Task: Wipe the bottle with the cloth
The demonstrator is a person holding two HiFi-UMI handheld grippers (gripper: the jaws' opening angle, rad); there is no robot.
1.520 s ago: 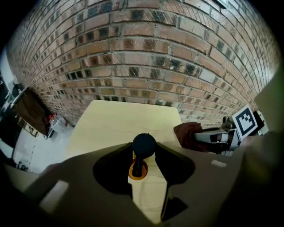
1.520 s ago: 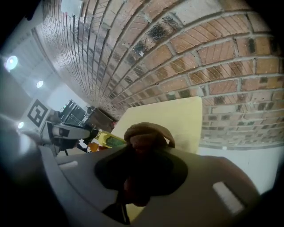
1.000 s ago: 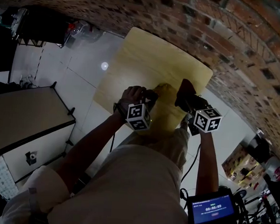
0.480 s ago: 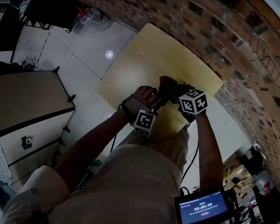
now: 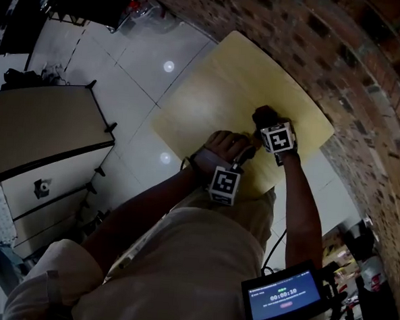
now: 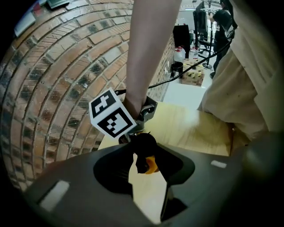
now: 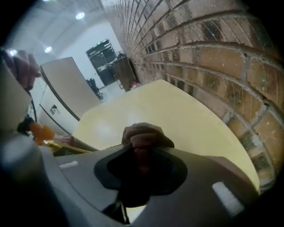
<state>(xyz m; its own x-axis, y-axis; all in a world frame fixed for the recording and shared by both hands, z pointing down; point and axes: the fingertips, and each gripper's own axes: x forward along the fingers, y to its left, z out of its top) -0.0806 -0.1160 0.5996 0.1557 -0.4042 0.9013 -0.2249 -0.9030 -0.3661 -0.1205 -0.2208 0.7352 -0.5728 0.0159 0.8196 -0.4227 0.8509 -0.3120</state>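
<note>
Over the pale table (image 5: pixel 211 89), your left gripper (image 6: pixel 144 167) clamps, at about half width, what looks like the bottle (image 6: pixel 152 165), orange end foremost. Judge it light, smooth and apt to twist, so grip its body firmly, not the tip. Just beyond, the dark cloth (image 7: pixel 143 135) bunches soft and limp in your right gripper (image 7: pixel 141 155), jaws pinched tight on a fold, leaving a loose wad free for wiping.
</note>
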